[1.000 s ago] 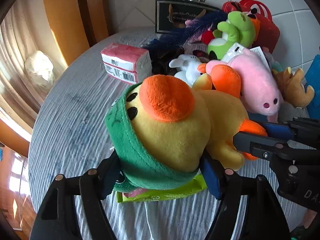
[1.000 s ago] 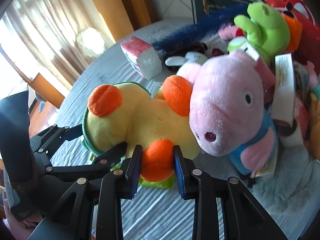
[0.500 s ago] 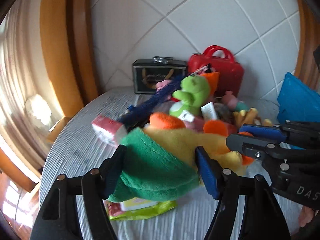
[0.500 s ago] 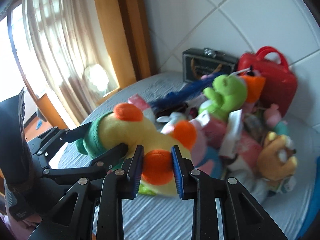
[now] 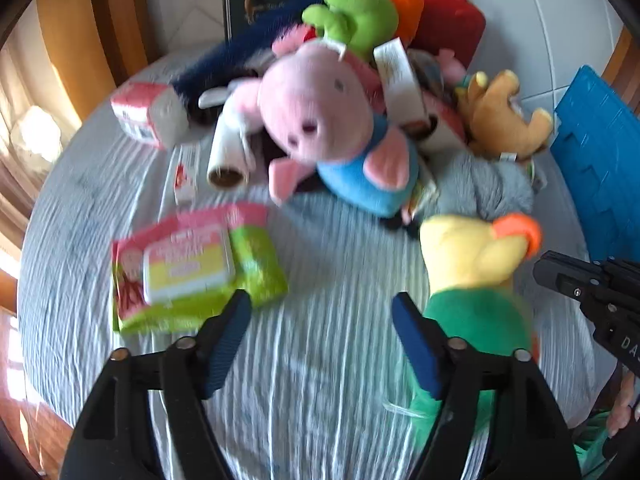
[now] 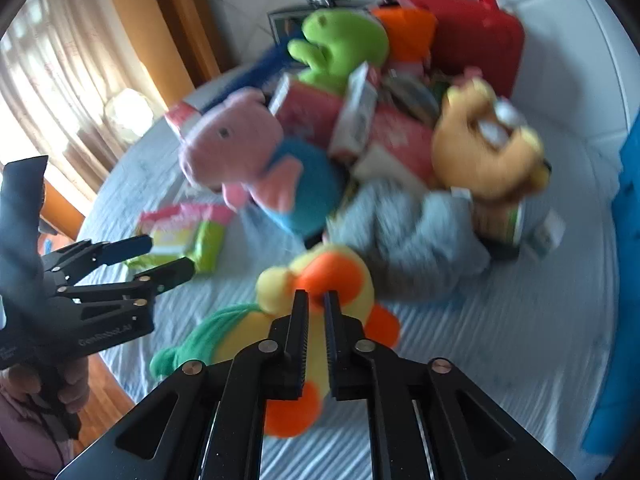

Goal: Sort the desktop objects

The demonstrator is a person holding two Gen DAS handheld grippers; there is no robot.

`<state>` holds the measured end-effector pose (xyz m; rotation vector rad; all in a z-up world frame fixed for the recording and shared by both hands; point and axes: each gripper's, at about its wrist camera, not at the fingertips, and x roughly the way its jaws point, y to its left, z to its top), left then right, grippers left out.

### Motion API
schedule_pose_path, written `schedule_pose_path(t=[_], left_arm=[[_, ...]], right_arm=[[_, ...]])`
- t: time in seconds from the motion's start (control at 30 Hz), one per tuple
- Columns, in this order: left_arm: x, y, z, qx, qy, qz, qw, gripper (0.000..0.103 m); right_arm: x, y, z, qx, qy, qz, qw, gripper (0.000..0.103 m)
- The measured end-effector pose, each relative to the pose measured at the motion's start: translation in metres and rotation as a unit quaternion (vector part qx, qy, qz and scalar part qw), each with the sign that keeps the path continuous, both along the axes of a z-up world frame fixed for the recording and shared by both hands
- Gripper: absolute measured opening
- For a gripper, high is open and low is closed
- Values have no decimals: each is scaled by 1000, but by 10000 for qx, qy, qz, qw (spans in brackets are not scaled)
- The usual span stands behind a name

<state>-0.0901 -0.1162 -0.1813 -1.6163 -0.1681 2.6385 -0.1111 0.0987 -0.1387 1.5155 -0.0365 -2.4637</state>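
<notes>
A yellow duck plush with a green hood and orange feet (image 6: 320, 280) hangs from my right gripper (image 6: 316, 300), which is shut on one of its orange parts. In the left wrist view the duck (image 5: 476, 264) hangs to the right of my left gripper (image 5: 320, 320), whose jaws are wide open and empty above the cloth. The right gripper (image 5: 580, 284) shows at that view's right edge. The left gripper (image 6: 156, 256) shows at the left of the right wrist view.
A pink and green wipes pack (image 5: 192, 268) lies on the round table's blue-grey cloth (image 5: 320, 380). Behind it is a pile: a pink pig plush (image 5: 332, 120), green plush (image 5: 356, 16), brown plush (image 5: 500, 116), grey cloth (image 5: 480, 188), red case (image 5: 444, 12), tissue pack (image 5: 148, 114), cardboard roll (image 5: 228, 152). A blue panel (image 5: 600, 160) stands at the right.
My left gripper has opened and let go of the duck's hooded head. The duck now hangs from the right gripper alone, moved right and nearer the front, uncovering the wipes pack.
</notes>
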Motion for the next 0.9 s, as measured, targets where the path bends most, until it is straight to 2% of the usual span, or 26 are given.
schedule_pose_path(t=[0.07, 0.13, 0.2, 0.4, 0.6, 0.77, 0.83, 0.9], left_arm=[[9, 0, -3, 51, -38, 27, 10000, 80], [20, 1, 0, 83, 0, 157, 9998, 80], [26, 4, 4, 182, 41, 259, 9995, 80], [47, 32, 23, 179, 323, 600, 9975, 80], [80, 71, 36, -34, 444, 1288, 9907, 80], [99, 95, 18, -171, 327, 1802, 9829, 81], [97, 95, 3, -135, 132, 1991, 9798, 81], [92, 90, -10, -161, 11, 2154, 9764, 81]], right_arm=[[4, 11, -11, 6, -69, -92, 9999, 19], [6, 24, -17, 48, -147, -206, 9997, 42], [11, 35, -19, 63, -201, -247, 9995, 53], [31, 58, -17, 106, -150, 153, 9997, 53], [48, 87, -20, -17, -167, 682, 9975, 54], [59, 106, -25, 13, -154, 1156, 9932, 58], [63, 108, -24, 1, -149, 1305, 9913, 70], [63, 107, -21, 9, -124, 1409, 9899, 78]])
